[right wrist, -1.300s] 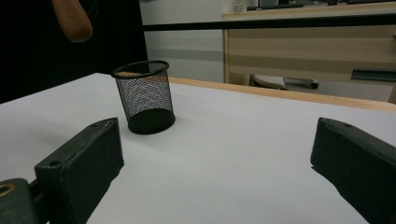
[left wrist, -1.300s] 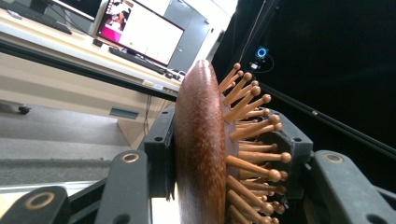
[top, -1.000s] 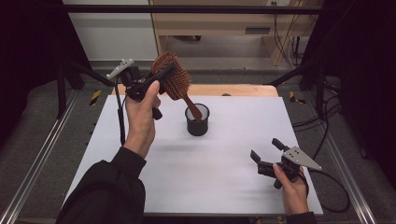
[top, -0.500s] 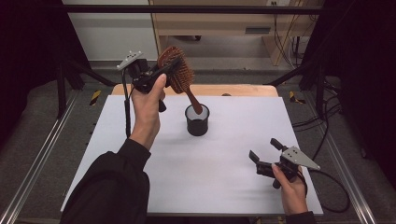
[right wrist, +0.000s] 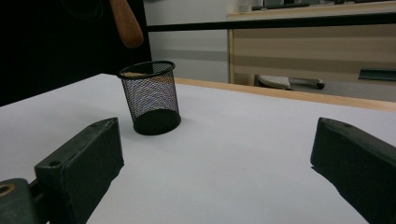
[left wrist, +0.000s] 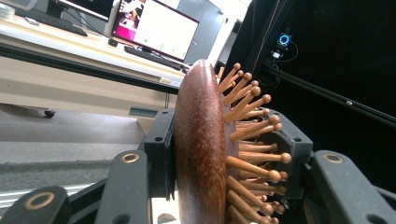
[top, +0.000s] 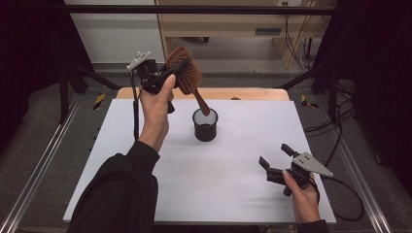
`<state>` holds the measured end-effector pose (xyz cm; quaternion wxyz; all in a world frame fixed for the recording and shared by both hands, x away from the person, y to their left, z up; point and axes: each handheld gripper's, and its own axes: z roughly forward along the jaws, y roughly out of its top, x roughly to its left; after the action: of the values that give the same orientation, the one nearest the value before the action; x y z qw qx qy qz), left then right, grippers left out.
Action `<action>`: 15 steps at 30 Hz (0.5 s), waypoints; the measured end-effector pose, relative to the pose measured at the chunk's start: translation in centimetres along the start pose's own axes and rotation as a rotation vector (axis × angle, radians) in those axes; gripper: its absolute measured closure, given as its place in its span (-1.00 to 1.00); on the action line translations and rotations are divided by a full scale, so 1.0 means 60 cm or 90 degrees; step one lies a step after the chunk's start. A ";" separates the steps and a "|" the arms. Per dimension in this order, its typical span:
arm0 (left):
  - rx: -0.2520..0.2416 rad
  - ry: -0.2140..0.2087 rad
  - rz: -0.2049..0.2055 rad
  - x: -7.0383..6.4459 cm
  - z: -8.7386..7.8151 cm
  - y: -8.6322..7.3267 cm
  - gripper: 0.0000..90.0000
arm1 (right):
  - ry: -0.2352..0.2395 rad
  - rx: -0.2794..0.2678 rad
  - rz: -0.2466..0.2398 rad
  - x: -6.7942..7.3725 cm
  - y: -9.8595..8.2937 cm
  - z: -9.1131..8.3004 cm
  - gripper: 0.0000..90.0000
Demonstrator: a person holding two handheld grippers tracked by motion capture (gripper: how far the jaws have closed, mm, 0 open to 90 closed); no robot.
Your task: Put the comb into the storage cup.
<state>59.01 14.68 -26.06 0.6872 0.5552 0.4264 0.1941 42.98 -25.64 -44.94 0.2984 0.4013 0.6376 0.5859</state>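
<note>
Fingers of the left gripper pinched the wooden hairbrush head, handle seemingly just above the mesh cup; right gripper fingers stayed spread over the bench.

Left gripper fingers clamp wooden hairbrush, bristles pointing right

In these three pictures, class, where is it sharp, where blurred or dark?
High view: white table evenly lit, surroundings dark. Left gripper view: hairbrush close and fairly sharp, monitor behind it soft. Right gripper view: mesh cup sharp, near jaws slightly blurred, small shadow at its base.
</note>
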 end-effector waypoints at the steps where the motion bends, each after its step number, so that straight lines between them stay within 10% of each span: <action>1: -0.001 0.001 -0.001 0.002 0.001 0.000 0.14 | 0.000 0.000 0.000 0.000 0.000 0.000 -0.94; 15: 0.001 0.011 0.005 0.014 0.008 -0.006 0.13 | 0.001 0.001 0.000 0.000 0.000 0.000 -0.94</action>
<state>59.76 14.88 -26.72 0.6823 0.5557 0.4305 0.2010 43.01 -25.65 -44.95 0.2979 0.4012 0.6385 0.5854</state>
